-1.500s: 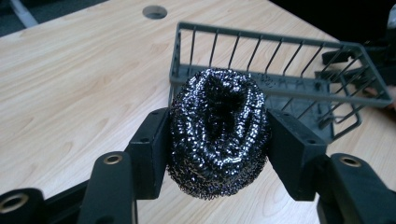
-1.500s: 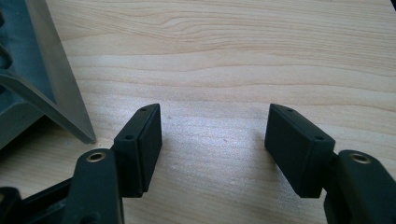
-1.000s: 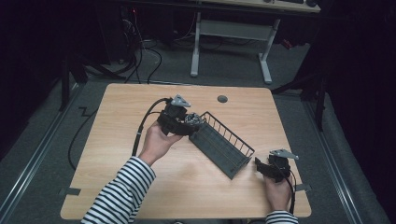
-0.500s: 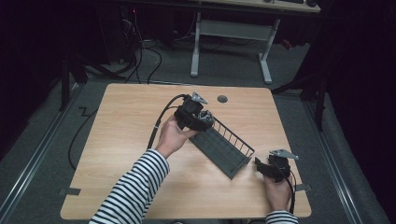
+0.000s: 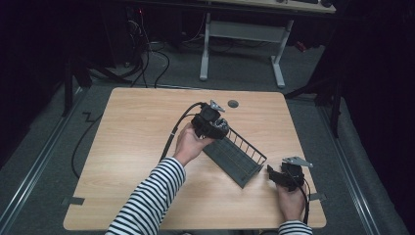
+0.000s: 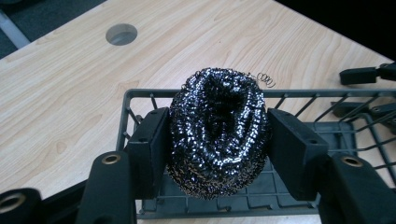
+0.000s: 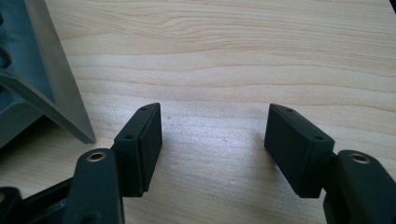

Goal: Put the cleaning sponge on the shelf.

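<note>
To set the steel wool scourer (image 6: 217, 133) down well, the left gripper (image 6: 217, 140) should lower it inside the rim of the grey wire rack (image 5: 238, 157) and let go only once it sits on the rack's floor, since the springy ball could roll over the low rail. Its jaws are clenched on the scourer's sides, holding it just above the rack's near end on the counter (image 5: 142, 132). The right gripper (image 7: 213, 140) rests near the rack's corner with its jaws spread wide and empty.

High view looks down on the table (image 5: 137, 147) — both claw views close, sharing the rack (image 5: 235, 159).
</note>
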The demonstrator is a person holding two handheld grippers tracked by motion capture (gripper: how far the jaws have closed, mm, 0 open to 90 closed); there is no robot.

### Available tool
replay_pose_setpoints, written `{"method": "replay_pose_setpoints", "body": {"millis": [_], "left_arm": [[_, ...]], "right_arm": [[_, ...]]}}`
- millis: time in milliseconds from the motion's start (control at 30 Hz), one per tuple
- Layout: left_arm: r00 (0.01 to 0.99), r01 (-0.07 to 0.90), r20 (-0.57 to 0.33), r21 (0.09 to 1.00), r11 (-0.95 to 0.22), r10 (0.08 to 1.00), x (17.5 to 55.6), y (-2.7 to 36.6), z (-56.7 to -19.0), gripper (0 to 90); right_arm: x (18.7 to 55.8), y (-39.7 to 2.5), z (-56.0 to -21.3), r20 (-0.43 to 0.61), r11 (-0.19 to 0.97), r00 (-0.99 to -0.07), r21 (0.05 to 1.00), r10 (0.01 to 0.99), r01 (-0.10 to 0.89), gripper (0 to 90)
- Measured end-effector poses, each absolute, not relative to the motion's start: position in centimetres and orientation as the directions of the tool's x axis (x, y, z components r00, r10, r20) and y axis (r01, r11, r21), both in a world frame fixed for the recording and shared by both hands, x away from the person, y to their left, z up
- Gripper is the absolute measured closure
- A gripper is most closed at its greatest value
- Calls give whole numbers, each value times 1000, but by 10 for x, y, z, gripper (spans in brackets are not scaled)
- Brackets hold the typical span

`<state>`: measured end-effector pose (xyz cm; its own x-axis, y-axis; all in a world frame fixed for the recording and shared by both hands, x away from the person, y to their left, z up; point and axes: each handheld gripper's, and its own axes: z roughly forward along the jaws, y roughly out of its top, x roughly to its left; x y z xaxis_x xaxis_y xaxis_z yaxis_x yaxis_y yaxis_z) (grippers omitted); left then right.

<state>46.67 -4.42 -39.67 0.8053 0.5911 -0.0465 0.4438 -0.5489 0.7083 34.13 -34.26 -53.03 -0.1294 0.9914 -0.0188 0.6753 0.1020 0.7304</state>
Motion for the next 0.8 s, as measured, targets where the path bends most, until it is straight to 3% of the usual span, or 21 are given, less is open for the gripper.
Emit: {"method": "replay_pose_setpoints", "body": {"millis": [500, 800], "left_arm": [[804, 469, -47, 663, -583, 593, 469, -60, -422, 401], [808, 471, -63, 667, -578, 585, 468, -60, -422, 309]], "right_arm": [[341, -343, -530, -19, 102, -129, 730, 991, 675, 370], [341, -343, -530, -19, 101, -129, 730, 992, 676, 370]]}}
